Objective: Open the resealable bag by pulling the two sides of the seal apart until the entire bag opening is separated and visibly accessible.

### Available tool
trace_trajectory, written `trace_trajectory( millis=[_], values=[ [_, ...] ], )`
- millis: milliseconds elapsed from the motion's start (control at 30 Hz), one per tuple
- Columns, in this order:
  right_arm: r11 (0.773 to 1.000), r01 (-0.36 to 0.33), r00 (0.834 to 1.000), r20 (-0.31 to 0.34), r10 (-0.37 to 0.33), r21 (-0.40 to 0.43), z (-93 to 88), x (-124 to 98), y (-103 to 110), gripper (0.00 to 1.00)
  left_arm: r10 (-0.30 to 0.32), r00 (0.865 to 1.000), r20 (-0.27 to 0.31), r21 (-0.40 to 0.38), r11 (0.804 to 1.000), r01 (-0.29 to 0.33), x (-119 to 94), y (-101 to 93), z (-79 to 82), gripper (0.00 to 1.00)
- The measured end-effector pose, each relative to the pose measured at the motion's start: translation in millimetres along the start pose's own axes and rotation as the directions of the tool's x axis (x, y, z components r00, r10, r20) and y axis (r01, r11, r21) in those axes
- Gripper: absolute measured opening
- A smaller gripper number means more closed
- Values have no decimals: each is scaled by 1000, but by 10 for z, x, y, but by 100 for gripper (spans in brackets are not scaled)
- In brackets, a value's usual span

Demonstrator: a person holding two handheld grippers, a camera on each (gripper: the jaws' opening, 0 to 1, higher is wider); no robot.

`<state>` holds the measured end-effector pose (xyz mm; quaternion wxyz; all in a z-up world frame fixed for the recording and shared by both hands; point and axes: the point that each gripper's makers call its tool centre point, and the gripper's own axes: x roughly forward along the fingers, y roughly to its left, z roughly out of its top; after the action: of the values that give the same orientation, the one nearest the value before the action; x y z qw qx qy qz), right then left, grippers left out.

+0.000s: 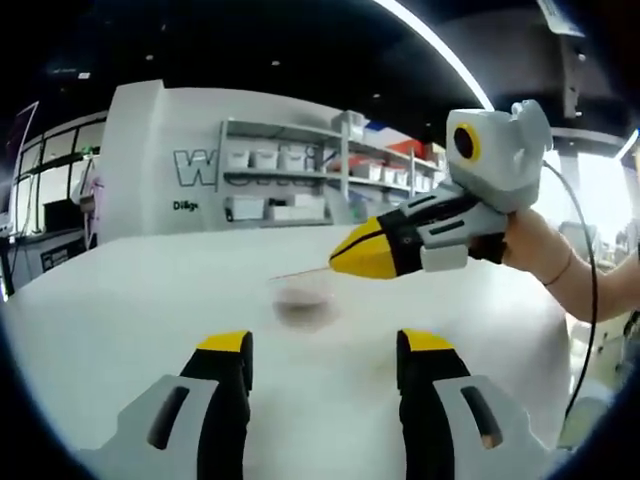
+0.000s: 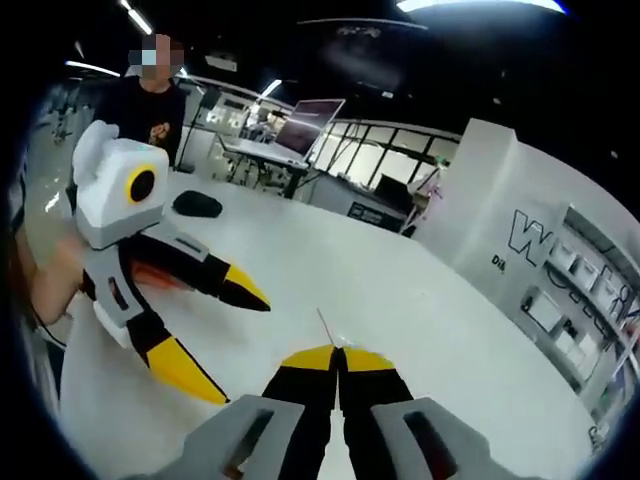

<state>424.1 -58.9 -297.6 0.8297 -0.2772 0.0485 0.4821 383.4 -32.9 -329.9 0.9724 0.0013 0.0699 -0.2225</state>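
Presently, as seen:
Left gripper: its two yellow-tipped jaws are held wide apart above the table, nothing between them; in the right gripper view it is seen from the side, the jaws splayed.
Right gripper: its jaws are pressed together, and a thin, pale edge is seen rising from between the tips; in the left gripper view it is seen entering from the right, jaws closed to a point.
Resealable bag: a small, clear, blurred shape is seen lying on the table, just beyond the left gripper's jaws; a thin edge of it is pinched at the right gripper's tip. In the right gripper view only that thin sliver can be made out.
White table: a broad, pale surface is seen under both grippers.
Dark object: it is seen lying on the table's far part, well apart from the bag; what it is cannot be told.
Shelves: white boxes are seen stacked on them beyond the table.
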Motion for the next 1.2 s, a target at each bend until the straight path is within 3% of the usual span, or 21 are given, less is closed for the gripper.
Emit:
trace_trajectory(
  millis=[400, 867, 1200],
  values=[
    [997, -26, 999, 42, 24, 66, 78, -101, 23, 0, -8, 1000, -2, -4, 1000, 8, -6, -24, -2, 57],
    [997, -27, 998, 53, 23, 74, 140, -166, 19, 0, -12, 1000, 4, -4, 1000, 12, -32, -40, 16, 57],
    [995, -41, 996, 79, 33, 94, 220, -217, 36, 0, -47, 999, 26, -32, 998, 48, -52, -85, 59, 54]
  ],
)
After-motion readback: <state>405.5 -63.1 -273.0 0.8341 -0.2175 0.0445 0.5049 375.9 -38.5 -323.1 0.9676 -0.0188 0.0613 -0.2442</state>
